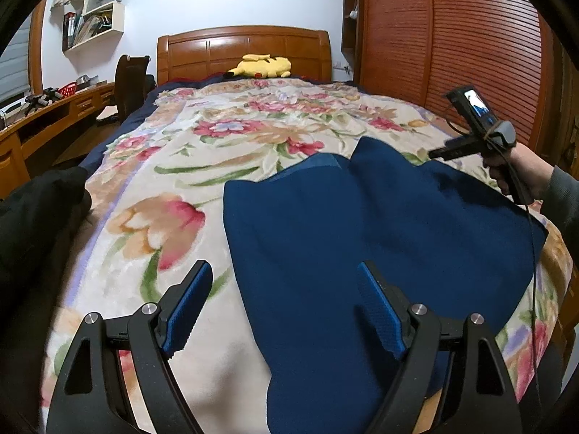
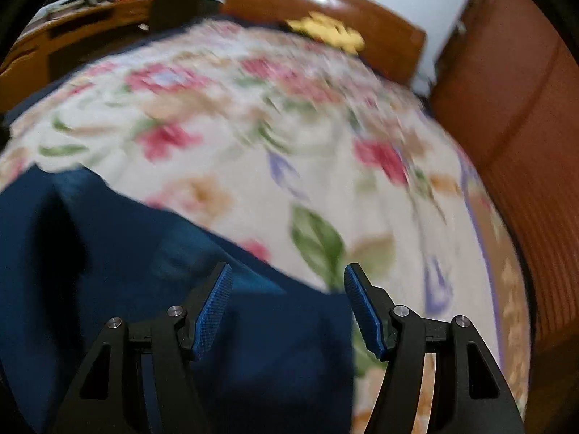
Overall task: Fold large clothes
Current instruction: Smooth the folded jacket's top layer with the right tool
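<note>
- The blue cloth lies flat on the bed, long way toward the headboard.
- My left gripper is wide open, empty, over the cloth's left edge.
- My right gripper is open, empty, over its right edge.

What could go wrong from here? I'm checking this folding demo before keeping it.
1. Both hand-held grippers, left and right, are open and hold nothing; closing could pinch the floral blanket along with the blue garment.
2. The right wrist view is motion-blurred, so a fast grab may miss the garment's edge.
3. The right gripper's cable hangs over the garment and might snag or drag it.
</note>
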`<action>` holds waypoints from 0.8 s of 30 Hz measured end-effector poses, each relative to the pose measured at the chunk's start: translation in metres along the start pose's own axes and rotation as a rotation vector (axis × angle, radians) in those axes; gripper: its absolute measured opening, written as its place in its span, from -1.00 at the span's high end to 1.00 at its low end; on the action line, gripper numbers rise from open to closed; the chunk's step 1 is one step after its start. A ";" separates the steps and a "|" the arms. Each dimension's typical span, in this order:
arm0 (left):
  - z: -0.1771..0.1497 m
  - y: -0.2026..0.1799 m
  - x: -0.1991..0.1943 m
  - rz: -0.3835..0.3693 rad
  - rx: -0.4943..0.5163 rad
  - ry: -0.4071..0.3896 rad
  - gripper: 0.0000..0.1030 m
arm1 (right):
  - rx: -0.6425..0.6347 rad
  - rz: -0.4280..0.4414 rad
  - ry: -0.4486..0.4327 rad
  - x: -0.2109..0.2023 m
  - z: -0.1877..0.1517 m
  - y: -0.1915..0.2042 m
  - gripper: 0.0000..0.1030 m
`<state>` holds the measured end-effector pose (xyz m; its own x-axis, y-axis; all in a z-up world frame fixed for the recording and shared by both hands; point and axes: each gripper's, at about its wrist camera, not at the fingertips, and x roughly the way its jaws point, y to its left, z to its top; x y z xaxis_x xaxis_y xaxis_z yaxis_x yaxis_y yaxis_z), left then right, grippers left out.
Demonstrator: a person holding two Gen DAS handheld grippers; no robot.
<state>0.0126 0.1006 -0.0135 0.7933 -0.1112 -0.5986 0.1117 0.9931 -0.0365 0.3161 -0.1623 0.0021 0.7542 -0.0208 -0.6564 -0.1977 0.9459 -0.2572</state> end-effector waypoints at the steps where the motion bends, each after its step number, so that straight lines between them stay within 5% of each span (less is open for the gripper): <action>1: -0.001 -0.001 0.002 0.001 0.000 0.006 -0.60 | 0.018 -0.003 0.028 0.011 -0.005 -0.009 -0.29; 9: -0.006 -0.002 0.021 0.015 0.004 0.064 -0.60 | 0.249 0.147 0.132 0.053 -0.034 -0.071 -0.27; 11: -0.007 -0.002 0.024 0.024 0.010 0.073 -0.60 | 0.251 0.181 0.125 0.057 -0.034 -0.074 0.28; 12: -0.008 -0.003 0.025 0.029 0.014 0.078 -0.60 | 0.239 0.205 0.122 0.057 -0.034 -0.072 0.86; 13: -0.008 -0.003 0.026 0.031 0.016 0.081 -0.60 | 0.207 0.202 0.107 0.050 -0.035 -0.067 0.95; 18: -0.010 -0.001 0.027 0.038 0.012 0.091 -0.60 | 0.257 0.058 -0.123 -0.011 -0.034 -0.100 0.96; 20: -0.010 -0.001 0.027 0.037 0.010 0.091 -0.60 | 0.302 -0.030 -0.089 -0.009 -0.037 -0.120 0.96; 23: -0.010 -0.001 0.027 0.037 0.009 0.088 -0.60 | 0.322 -0.038 -0.025 0.004 -0.048 -0.135 0.93; 24: -0.010 -0.001 0.026 0.037 0.009 0.087 -0.60 | 0.324 -0.031 -0.027 0.004 -0.052 -0.136 0.78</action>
<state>0.0272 0.0975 -0.0371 0.7421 -0.0701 -0.6666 0.0885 0.9961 -0.0062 0.3136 -0.3083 -0.0028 0.7741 -0.0463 -0.6314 0.0314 0.9989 -0.0348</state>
